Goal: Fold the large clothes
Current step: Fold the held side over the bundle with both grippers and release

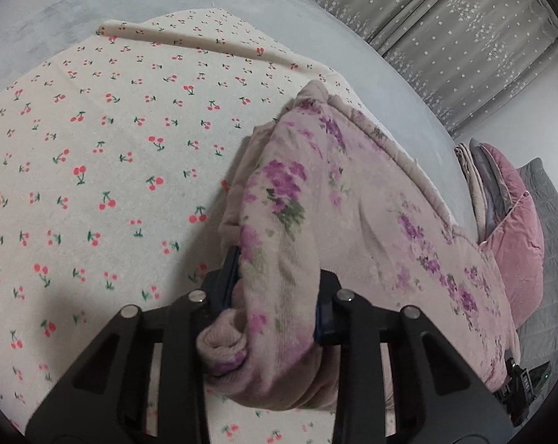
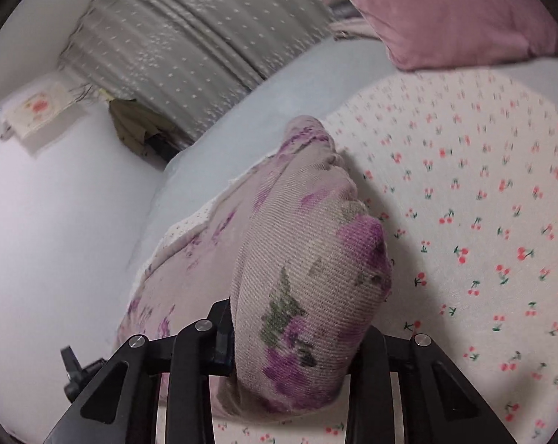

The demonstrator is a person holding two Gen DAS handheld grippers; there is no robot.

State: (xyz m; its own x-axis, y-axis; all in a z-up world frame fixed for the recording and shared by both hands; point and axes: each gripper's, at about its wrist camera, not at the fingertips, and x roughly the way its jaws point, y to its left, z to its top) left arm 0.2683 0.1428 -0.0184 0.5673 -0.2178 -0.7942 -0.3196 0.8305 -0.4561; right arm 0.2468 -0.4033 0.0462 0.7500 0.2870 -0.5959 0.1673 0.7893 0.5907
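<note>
A pale pink garment with purple flowers [image 1: 371, 199] is stretched between my two grippers above a cream cherry-print sheet [image 1: 94, 155]. My left gripper [image 1: 275, 296] is shut on one bunched end of the garment, which bulges over the jaws and hides the fingertips. In the right wrist view my right gripper [image 2: 297, 336] is shut on the other bunched end [image 2: 308, 259], with the cherry-print sheet [image 2: 482, 222] below. The other gripper shows at the far edge of each view [image 1: 519, 381] [image 2: 75, 370].
The sheet lies on a light blue bed surface [image 1: 390, 85]. A pink pillow [image 1: 516, 244] and folded blankets [image 1: 471, 174] sit at the bed's end; the pillow also shows in the right wrist view [image 2: 445, 11]. Grey star curtains [image 1: 464, 37] hang behind.
</note>
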